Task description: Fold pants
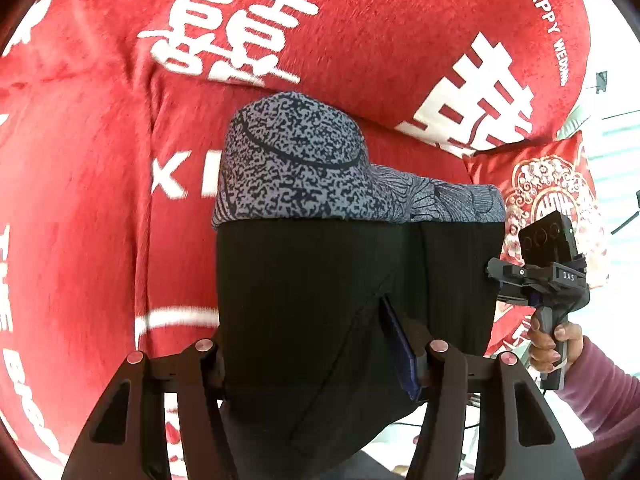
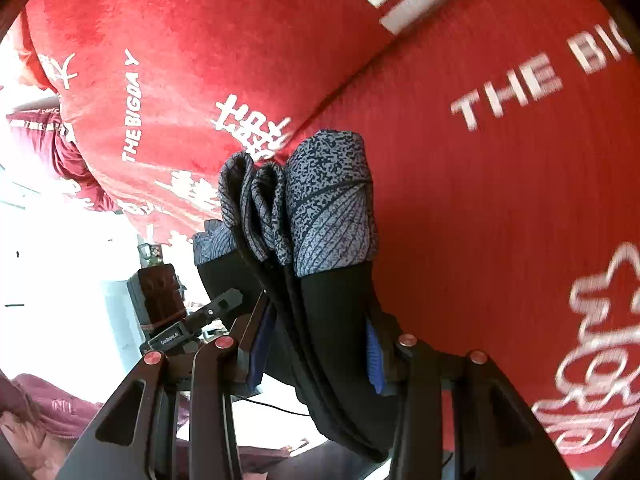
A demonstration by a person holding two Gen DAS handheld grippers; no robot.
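Note:
The pants (image 1: 320, 280) are black with a grey speckled band along the top, folded into a thick bundle that hangs above the red bedspread (image 1: 80, 200). My left gripper (image 1: 320, 360) is shut on the bundle's near edge, with the cloth filling the space between its blue pads. At the pants' right edge, my right gripper (image 1: 496, 280) is held by a hand (image 1: 548, 344). In the right wrist view the pants (image 2: 332, 300) show several stacked layers, and my right gripper (image 2: 316, 352) is shut on them. The left gripper (image 2: 224, 304) clamps their far side.
A large red pillow (image 1: 400, 20) with white lettering lies behind the pants. A small red embroidered cushion (image 1: 552, 184) sits at the right. The red bedspread (image 2: 500, 200) spreads under everything. A maroon sleeve (image 1: 600, 400) shows at the lower right.

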